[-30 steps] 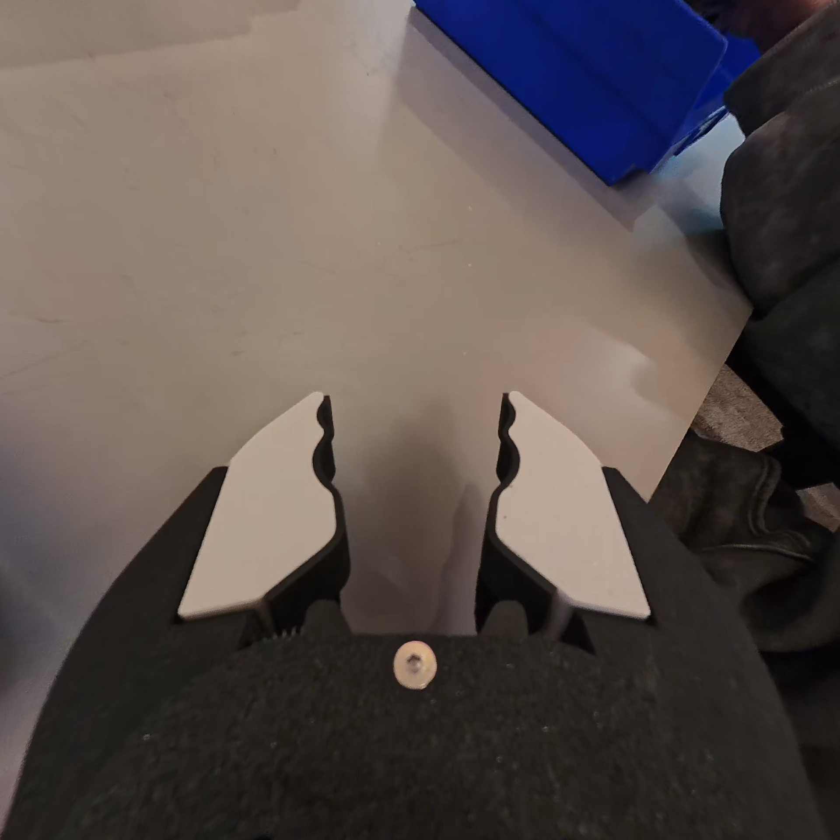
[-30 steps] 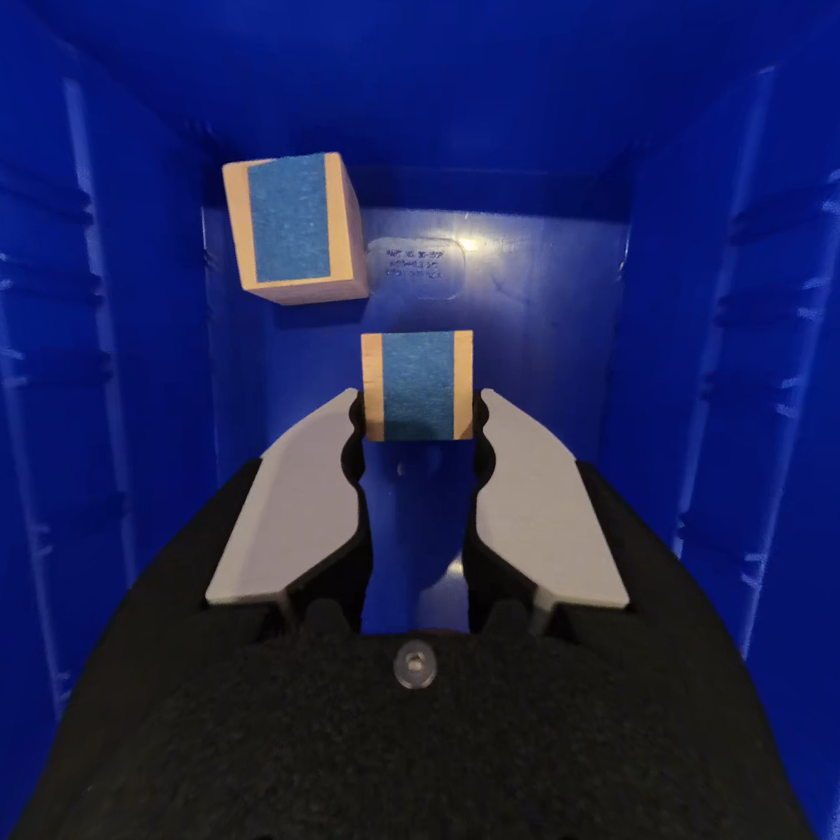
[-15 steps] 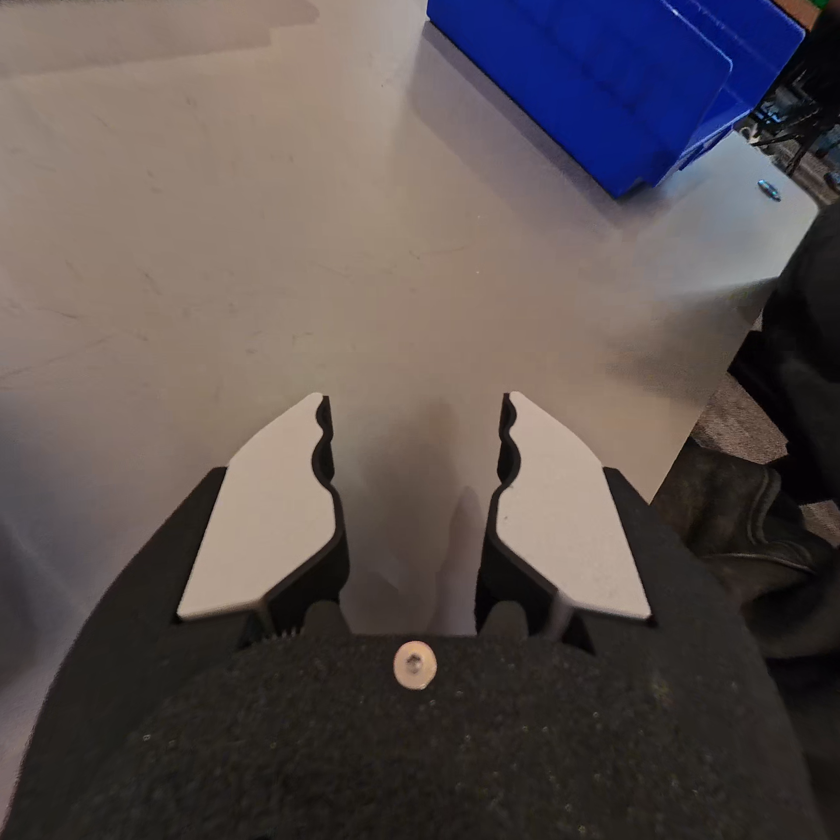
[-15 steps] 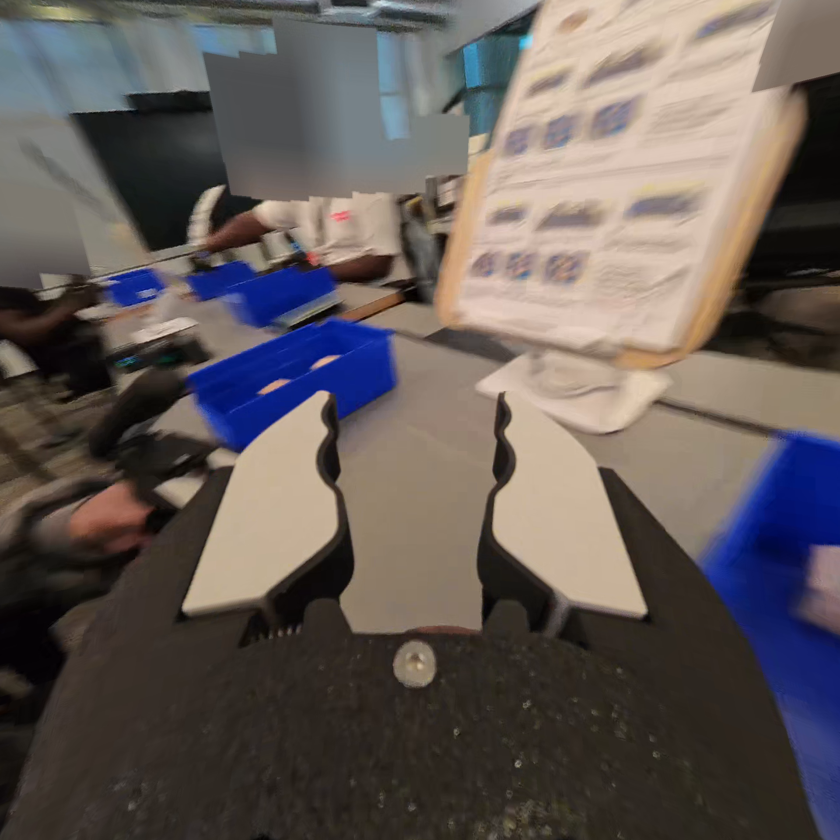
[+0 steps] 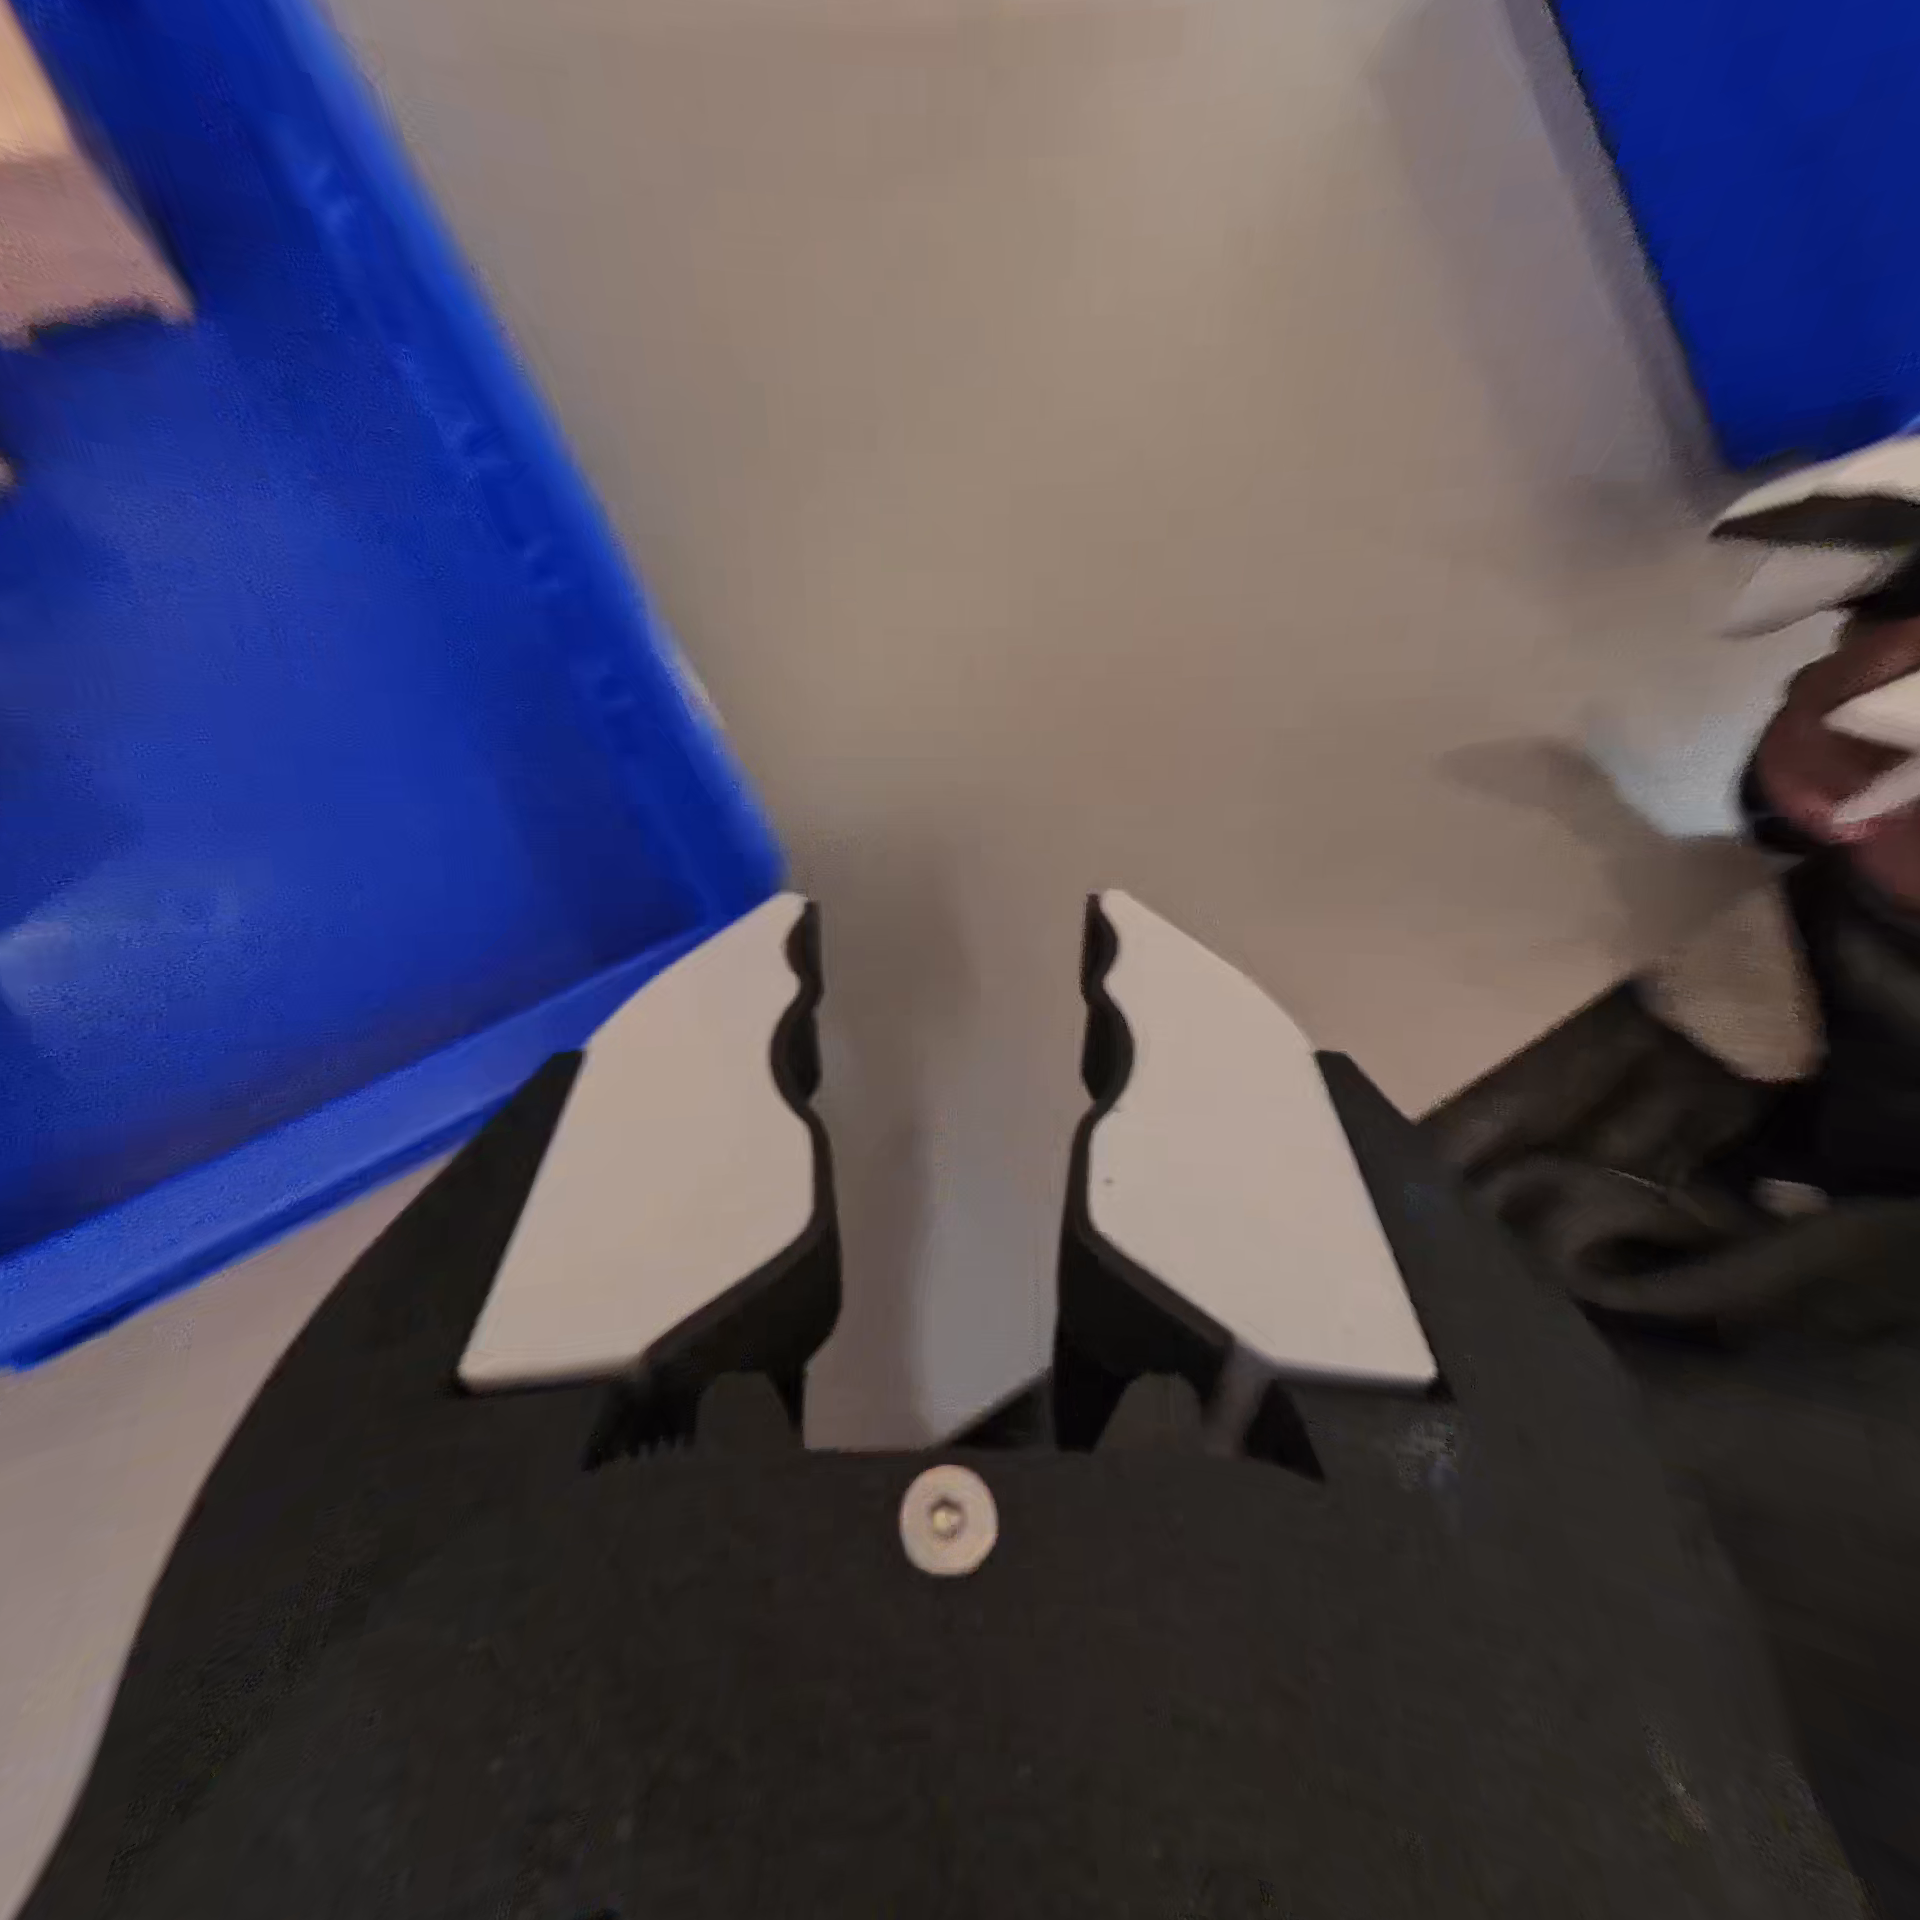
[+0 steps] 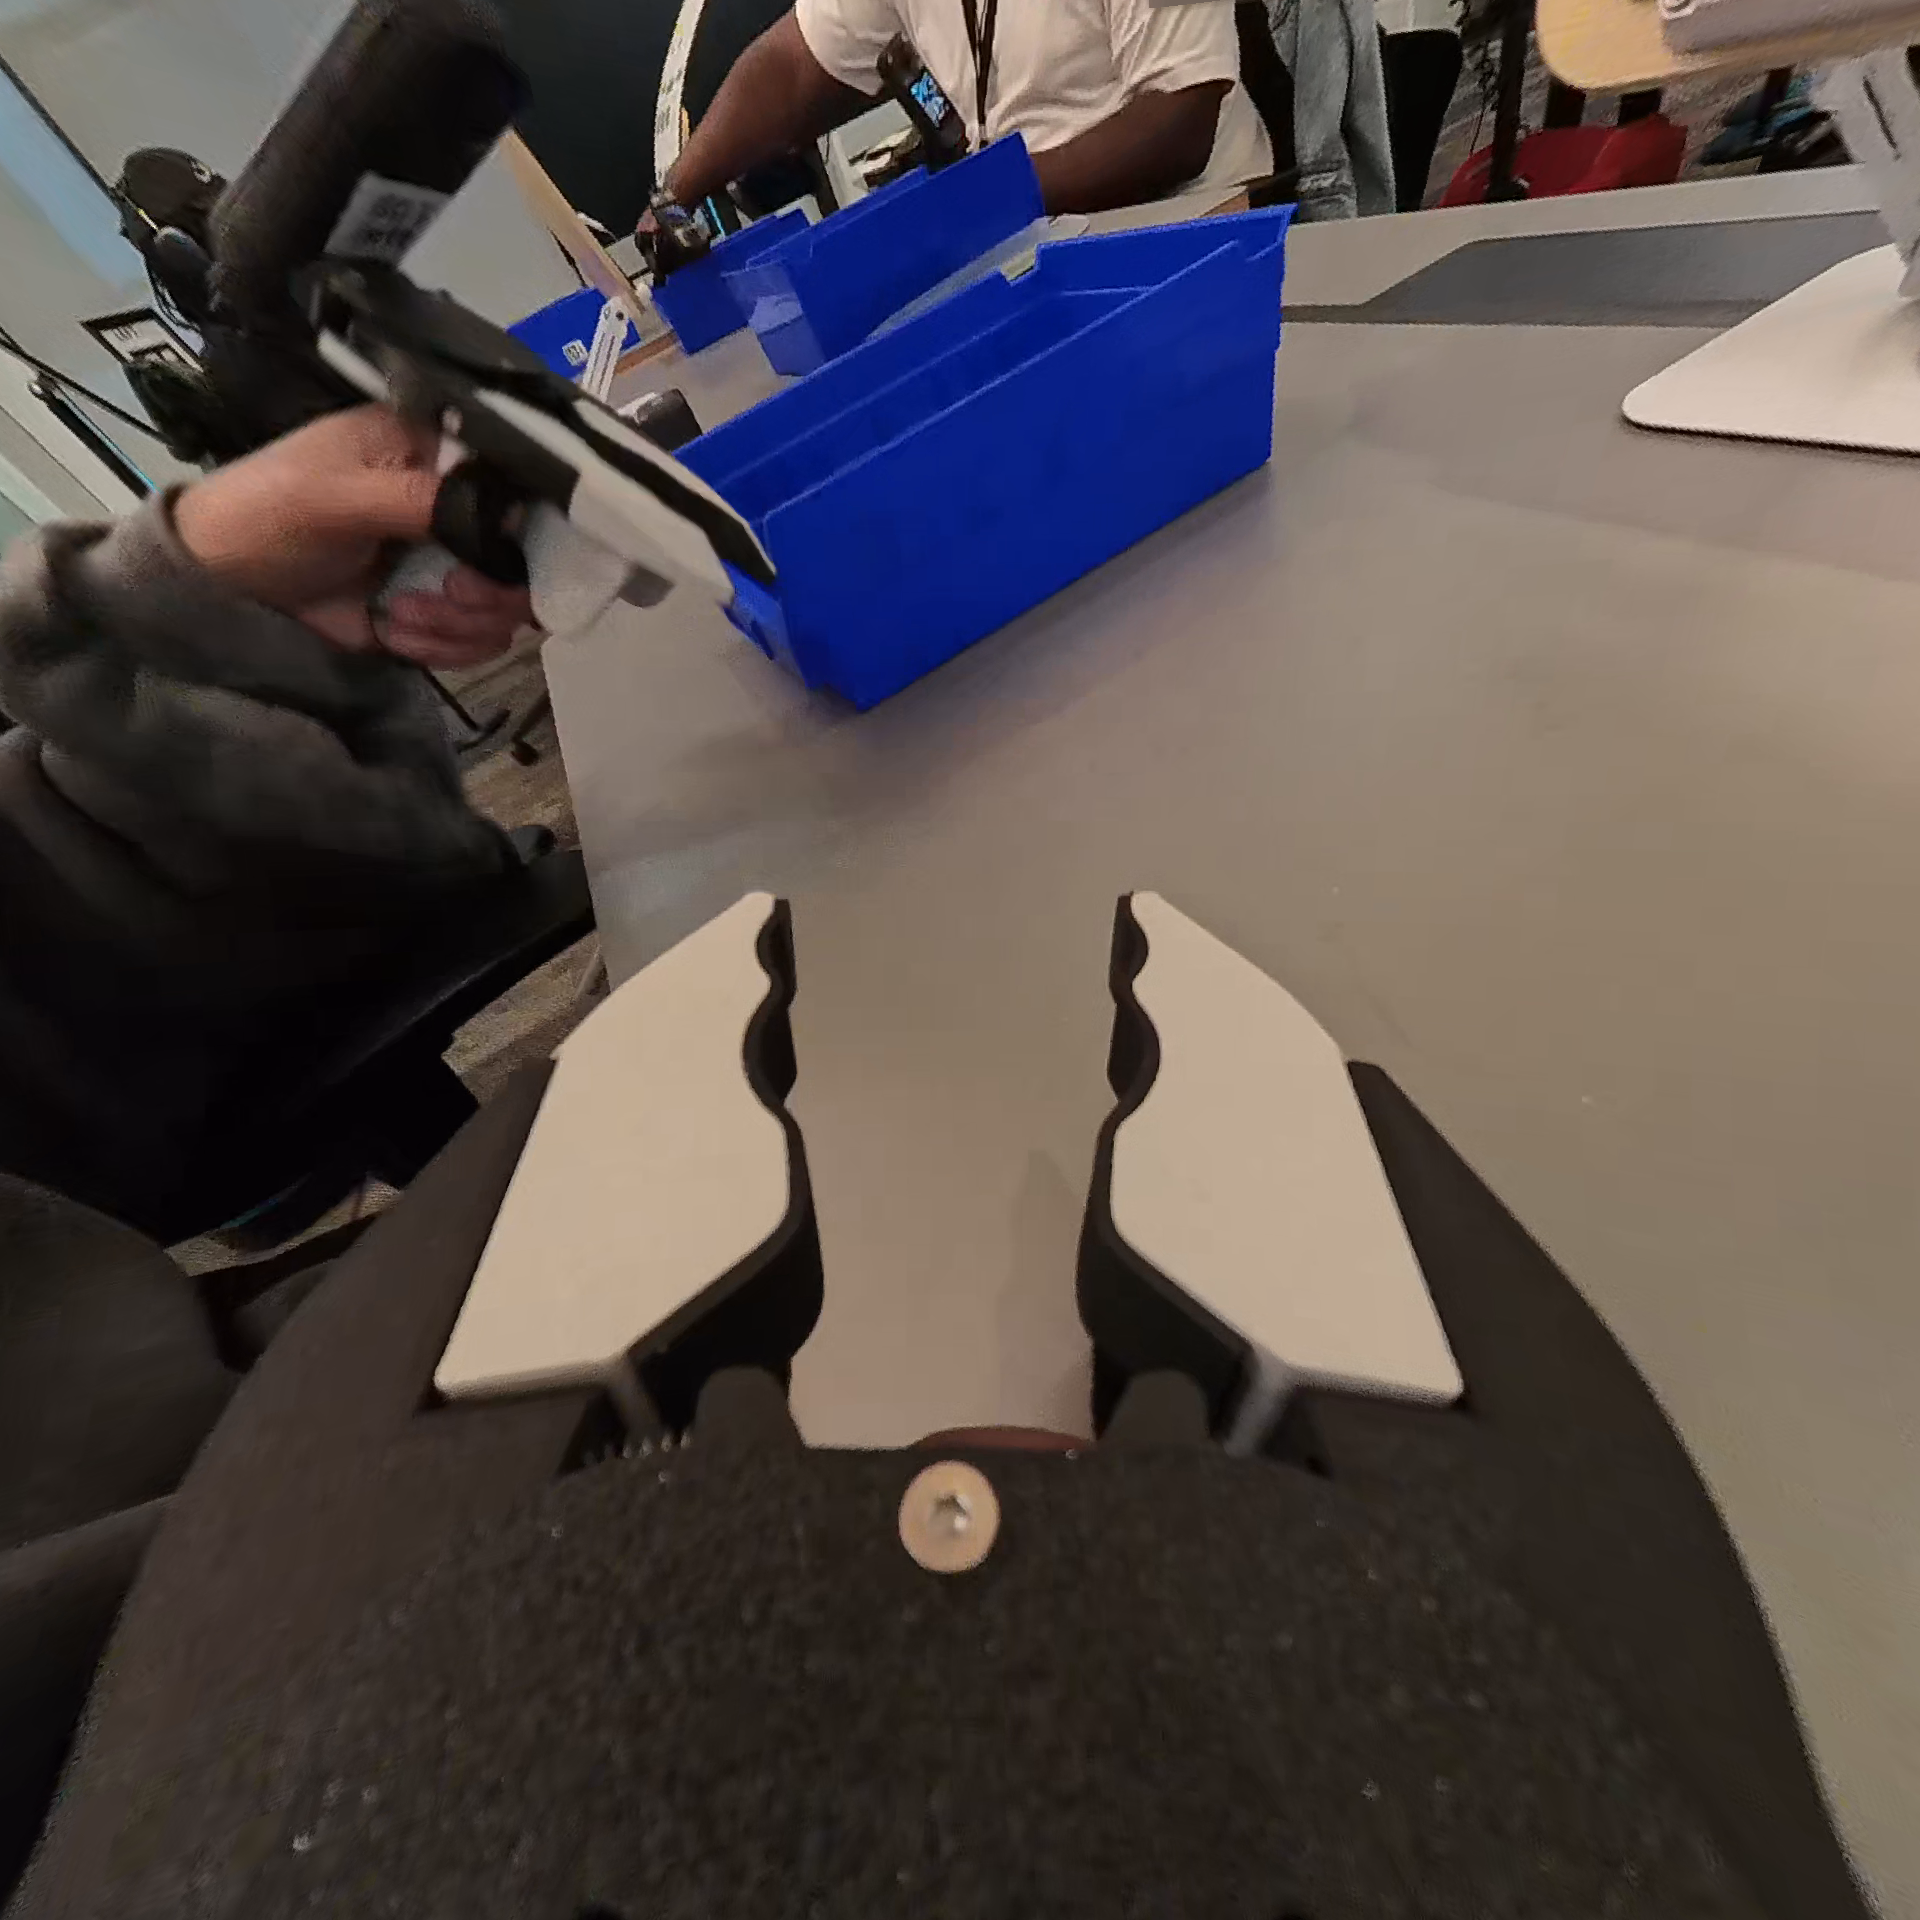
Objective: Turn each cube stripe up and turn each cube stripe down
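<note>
No cube shows in either view. In the left wrist view, which is blurred, my left gripper is open and empty above the grey table, with a blue bin close on its left. My right gripper shows as a blur at the right edge. In the right wrist view my right gripper is open and empty over the bare table. The blue bin stands ahead, and its walls hide its inside. The left gripper, held in a hand, points at the bin's near left corner.
A second blue bin is at the top right of the left wrist view. A white stand base sits at the far right. The table's edge runs on the left, beside a dark sleeve. A person stands behind more blue bins.
A second ago my right gripper was at a striped cube inside a bin; it has opened, left the bin and now hangs over the table. My left gripper swung toward a bin and its jaws narrowed.
</note>
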Tool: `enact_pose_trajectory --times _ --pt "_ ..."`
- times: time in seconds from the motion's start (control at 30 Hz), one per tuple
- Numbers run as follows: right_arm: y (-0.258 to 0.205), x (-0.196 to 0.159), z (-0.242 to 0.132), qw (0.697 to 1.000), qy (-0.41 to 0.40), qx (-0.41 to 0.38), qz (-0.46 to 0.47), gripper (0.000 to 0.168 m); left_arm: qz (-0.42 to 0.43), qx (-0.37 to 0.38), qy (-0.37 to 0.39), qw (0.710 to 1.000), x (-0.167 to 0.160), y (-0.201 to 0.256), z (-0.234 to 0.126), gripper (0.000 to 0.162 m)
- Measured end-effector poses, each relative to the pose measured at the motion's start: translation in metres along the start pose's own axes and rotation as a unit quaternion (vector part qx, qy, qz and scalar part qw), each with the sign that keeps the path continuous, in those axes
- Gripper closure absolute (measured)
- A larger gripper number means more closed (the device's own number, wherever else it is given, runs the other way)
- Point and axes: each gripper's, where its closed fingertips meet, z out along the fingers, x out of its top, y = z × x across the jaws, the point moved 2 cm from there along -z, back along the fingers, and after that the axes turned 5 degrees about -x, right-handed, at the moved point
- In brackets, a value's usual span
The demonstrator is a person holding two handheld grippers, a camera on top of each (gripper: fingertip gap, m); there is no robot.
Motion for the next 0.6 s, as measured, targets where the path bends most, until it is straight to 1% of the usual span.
enact_pose_trajectory --times 0.03,0.07,0.1,0.13,0.17,0.2,0.23,0.3,0.37,0.43,0.53,0.6 --pt "0.001 -0.001 0.0 1.0 -0.001 0.003 0.008 0.11 -0.039 -0.011 -0.02 0.999 0.005 -0.014 -0.008 0.107" --pt "0.004 -0.002 0.001 1.0 -0.002 0.004 0.018 0.111 -0.075 0.006 -0.024 0.997 0.013 -0.033 -0.014 0.099" --pt "0.006 -0.004 0.004 0.999 -0.005 0.007 0.032 0.111 -0.102 0.008 -0.011 0.995 0.023 -0.047 -0.019 0.098" --pt "0.005 -0.005 0.007 0.998 -0.011 0.019 0.051 0.111 -0.116 -0.043 0.0 0.992 0.033 -0.045 -0.022 0.105" --pt "0.002 -0.007 0.008 0.997 -0.016 0.038 0.07 0.111 -0.133 -0.103 0.01 0.986 0.042 -0.038 -0.027 0.107" --pt "-0.001 -0.007 0.008 0.995 -0.019 0.055 0.085 0.112 -0.146 -0.126 0.031 0.981 0.052 -0.039 -0.034 0.107" --pt "-0.003 -0.009 0.007 0.994 -0.019 0.063 0.092 0.113 -0.148 -0.119 0.05 0.981 0.061 -0.049 -0.04 0.107" --pt "0.002 -0.012 0.005 0.995 -0.018 0.05 0.083 0.114 -0.165 -0.049 0.065 0.983 0.069 -0.086 -0.045 0.1" --pt "0.006 -0.014 0.004 0.996 -0.021 0.039 0.078 0.114 -0.207 0.029 0.072 0.975 0.07 -0.13 -0.043 0.102" --pt "0.003 -0.012 0.003 0.996 -0.019 0.048 0.08 0.114 -0.235 0.098 0.041 0.966 0.061 -0.162 -0.033 0.105" --pt "0.002 -0.016 0.003 0.997 -0.029 0.039 0.059 0.114 -0.247 0.189 -0.002 0.95 0.052 -0.191 -0.024 0.105" --pt "0.002 -0.018 0.003 0.998 -0.036 0.03 0.038 0.114 -0.255 0.223 -0.031 0.94 0.048 -0.201 -0.018 0.102"
